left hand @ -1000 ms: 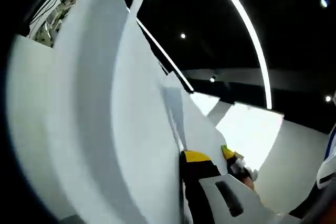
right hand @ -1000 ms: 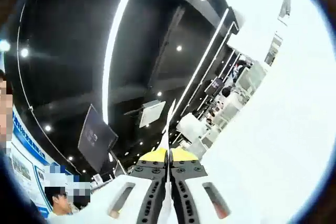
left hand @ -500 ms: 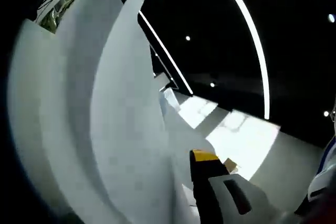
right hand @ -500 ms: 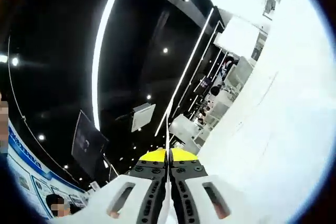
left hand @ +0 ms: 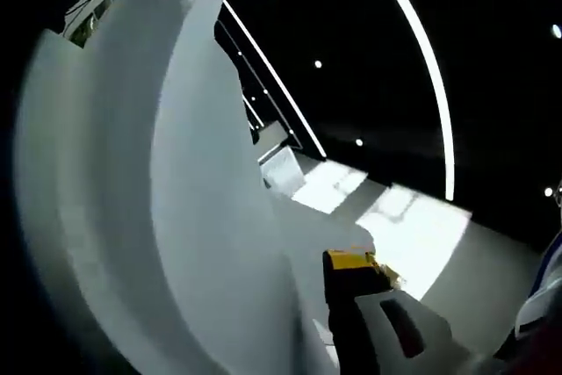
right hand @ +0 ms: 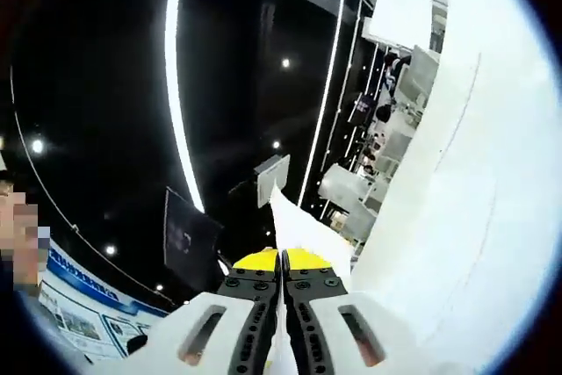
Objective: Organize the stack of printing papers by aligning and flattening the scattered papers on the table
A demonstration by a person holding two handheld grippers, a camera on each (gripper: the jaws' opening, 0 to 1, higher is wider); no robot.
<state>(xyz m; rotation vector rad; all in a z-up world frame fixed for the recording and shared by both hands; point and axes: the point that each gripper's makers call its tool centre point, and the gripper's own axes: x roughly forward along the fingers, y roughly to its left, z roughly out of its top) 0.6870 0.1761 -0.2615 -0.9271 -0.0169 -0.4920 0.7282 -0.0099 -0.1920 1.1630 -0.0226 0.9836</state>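
Several white printing papers (left hand: 158, 182) stand fanned on edge, lifted toward the dark ceiling and covering the left half of the left gripper view. My left gripper (left hand: 318, 263) grips their lower edge. Its yellow-tipped right finger (left hand: 351, 261) presses against the sheets, and the other finger is hidden behind them. In the right gripper view the same papers (right hand: 465, 182) spread as a broad white sheet on the right. My right gripper (right hand: 281, 259) is shut, with a thin sheet edge (right hand: 294, 226) pinched between its two yellow tips and rising from them.
Both views look up at a black ceiling with long white light strips (left hand: 421, 50) (right hand: 176, 85) and small spotlights. A blue-and-white poster wall (right hand: 79, 313) stands at the lower left. A blue-and-white sleeve (left hand: 543, 292) shows at the right edge of the left gripper view.
Both cameras have rolled and tilted slightly. More of the pinched sheet now shows above the right gripper's jaws. Both grippers keep their hold on the papers.
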